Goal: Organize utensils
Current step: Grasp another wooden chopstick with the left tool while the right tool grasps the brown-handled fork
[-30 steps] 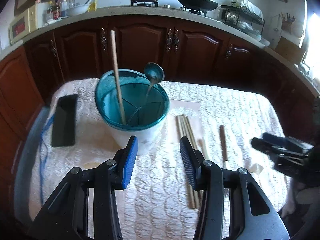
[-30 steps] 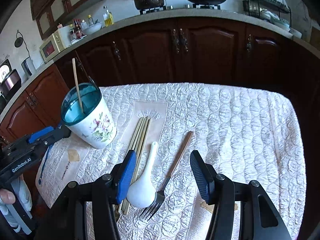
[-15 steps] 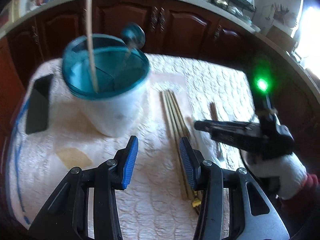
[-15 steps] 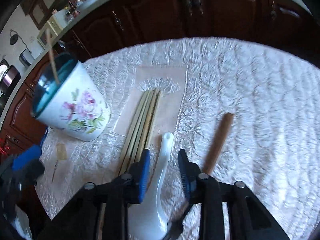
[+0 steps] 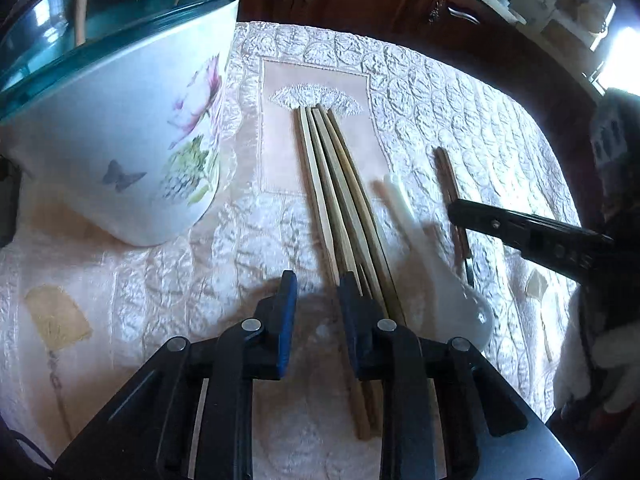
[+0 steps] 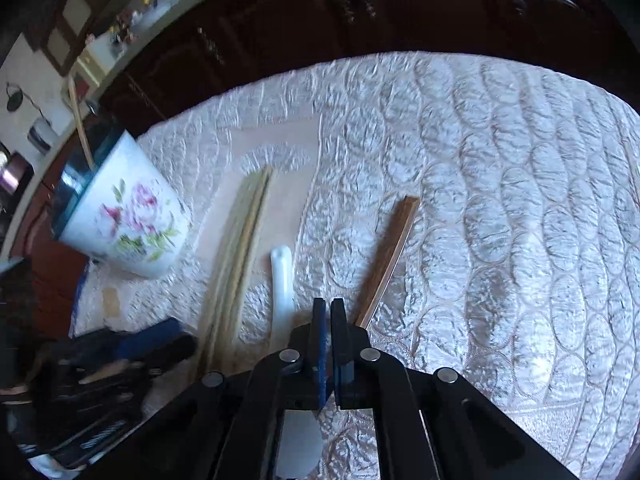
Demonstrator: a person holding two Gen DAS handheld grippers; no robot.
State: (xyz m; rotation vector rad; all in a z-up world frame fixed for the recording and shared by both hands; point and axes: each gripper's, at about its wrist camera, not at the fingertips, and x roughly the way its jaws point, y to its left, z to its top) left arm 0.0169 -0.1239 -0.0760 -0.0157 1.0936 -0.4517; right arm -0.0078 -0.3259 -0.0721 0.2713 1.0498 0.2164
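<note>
A white floral holder with a teal rim (image 5: 132,136) stands at the left with a chopstick and a spoon in it; it also shows in the right wrist view (image 6: 128,224). Several bamboo chopsticks (image 5: 340,200) lie on the cloth. My left gripper (image 5: 316,292) is open, low over their near ends, its right finger resting on them. A white ceramic spoon (image 6: 282,280) and a wood-handled fork (image 6: 388,252) lie to their right. My right gripper (image 6: 328,312) has its jaws almost closed, between the spoon and the fork handle; I cannot tell what it grips.
A quilted white tablecloth (image 6: 500,200) covers the table. Dark wooden cabinets (image 6: 360,8) stand behind it. The right gripper shows in the left wrist view (image 5: 520,232) reaching in from the right. The left gripper shows in the right wrist view (image 6: 132,352) at lower left.
Both grippers have dropped toward the table. The left moved right, onto the chopsticks' near ends. The right gripper's jaws closed from wide open to nearly shut beside the spoon.
</note>
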